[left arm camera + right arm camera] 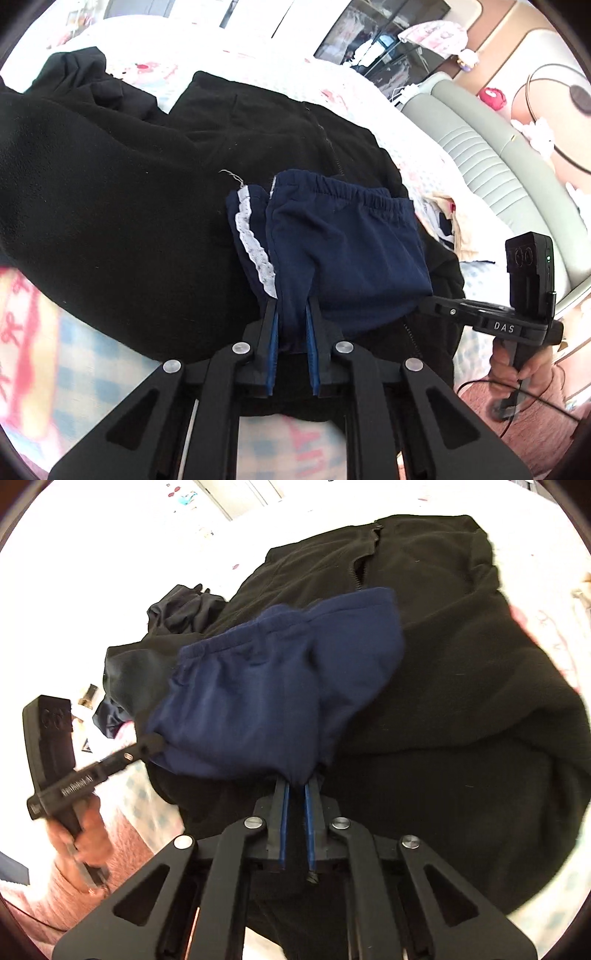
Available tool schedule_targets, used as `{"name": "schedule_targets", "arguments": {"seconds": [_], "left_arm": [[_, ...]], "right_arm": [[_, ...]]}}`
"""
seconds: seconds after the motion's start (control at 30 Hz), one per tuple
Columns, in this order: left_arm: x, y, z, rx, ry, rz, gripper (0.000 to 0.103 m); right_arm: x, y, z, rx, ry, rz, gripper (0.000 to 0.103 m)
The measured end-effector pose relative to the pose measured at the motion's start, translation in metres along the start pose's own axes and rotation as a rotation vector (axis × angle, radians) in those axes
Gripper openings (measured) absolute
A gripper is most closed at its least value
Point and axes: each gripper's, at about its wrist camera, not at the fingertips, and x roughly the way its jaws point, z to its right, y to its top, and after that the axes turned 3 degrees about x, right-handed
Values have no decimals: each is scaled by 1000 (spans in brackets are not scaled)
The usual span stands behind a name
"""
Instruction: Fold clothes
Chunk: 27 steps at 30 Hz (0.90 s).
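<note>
1. Left wrist view: left gripper (291, 314) with black fingers (269, 321) lined in blue rubber, pinching a bunched fold of the navy shorts (332, 240).
2. Navy shorts: soft, thin knit, gathered elastic waistband, scalloped white lace trim (255, 243) running down one side; held at two points and draped over the black fleece jacket (110, 206).
3. Black fleece jacket: thick, fuzzy pile, toothed zipper along its front, spread broadly across the bed (258, 62); crumpled smoother dark garment (81, 74) beside it toward the far edge of the bed.
4. Bed: white dotted cover with pink printed figures; checked blue and pink fabric at the near edge.
5. Right wrist view: right gripper (295, 786) with fingers (282, 805) pressed nearly together on a thin pinch of the shorts' lower edge; cloth slightly blurred.
6. Right gripper seen from the left wrist view at the right side, boxy black camera block on top, handle wrapped by a hand (517, 365); left hand (88, 834) likewise around the other handle, above a pink textured sleeve (55, 893).
7. Ribbed grey-green padded headboard (480, 147) past the bed's far corner.
</note>
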Motion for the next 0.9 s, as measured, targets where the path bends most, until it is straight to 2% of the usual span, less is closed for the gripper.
{"name": "schedule_targets", "arguments": {"seconds": [0.07, 0.1, 0.13, 0.17, 0.2, 0.23, 0.27, 0.33, 0.47, 0.53, 0.57, 0.6, 0.63, 0.7, 0.73, 0.8, 0.9], "left_arm": [[12, 1, -12, -37, 8, -71, 20], [13, 2, -16, -58, -2, -83, 28], [7, 3, -17, -71, -25, -62, 30], [-2, 5, -17, -75, -45, -20, 37], [-9, 8, -16, -74, -59, 22, 51], [-15, 11, -16, -72, -72, 60, 56], [-17, 15, -17, -77, -90, 80, 58], [-7, 25, -23, -106, -128, 68, 58], [27, 39, -24, -132, -148, 14, 58], [34, 44, -16, -92, -20, 3, 47], [35, 46, -13, -64, 66, 2, 39], [32, 48, -12, -46, 137, 11, 39], [28, 48, -14, -57, 142, 23, 39], [20, 46, -21, -113, 66, 40, 40], [16, 44, -24, -138, 15, 46, 41], [14, 42, -26, -163, -89, 64, 53], [26, 39, -21, -148, -97, 32, 59]], "right_arm": [[10, 0, 8, 25, -68, -28, 6], [13, -1, 15, 41, -100, -42, 6], [13, -1, 20, 56, -110, -49, 8], [7, -1, 21, 71, -80, -37, 10], [0, 0, 21, 80, -47, -13, 16], [-6, 2, 19, 84, -12, 10, 33], [-13, 4, 17, 87, 23, 33, 49], [-15, 11, 13, 91, 74, 56, 60], [8, 27, 20, 127, 83, 29, 62], [23, 30, 21, 138, 68, -14, 61], [25, 31, 15, 116, 28, -15, 56], [23, 33, 8, 92, -18, -5, 55], [17, 34, 7, 83, -66, 7, 55], [6, 33, 8, 85, -142, 34, 55], [0, 34, 9, 93, -123, 53, 56], [-12, 37, 11, 109, -83, 91, 58], [-2, 47, 7, 112, 2, 64, 66]]}}
